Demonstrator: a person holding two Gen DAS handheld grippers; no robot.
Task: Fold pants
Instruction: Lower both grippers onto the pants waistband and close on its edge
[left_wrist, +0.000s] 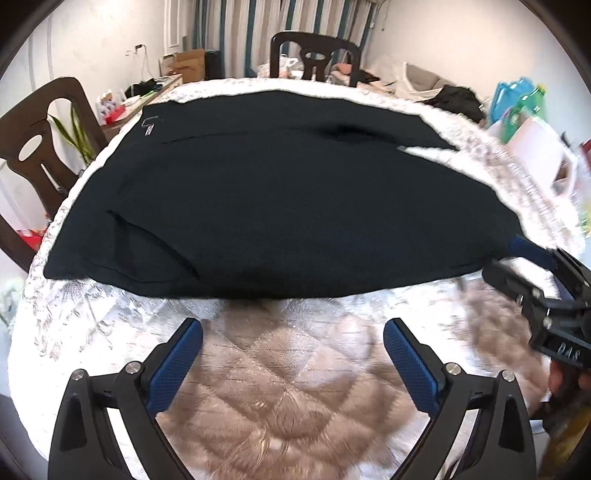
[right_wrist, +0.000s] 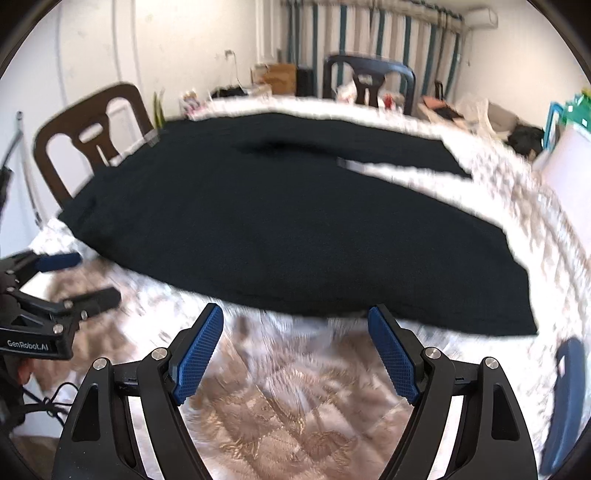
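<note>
While both grippers hover short of near hem, first fold not yet begun. Left gripper spread wide, nothing between blue pads; right gripper likewise wide and bare. Black pants spread flat across quilted tablecloth, waistband at left, legs running right with split showing toward far right (views motion-blurred there). Next move likely calls for pinching near edge at two spaced points, lifting together, carrying over to far leg. Dark fabric, few wrinkles, small grey logo near waistband.
</note>
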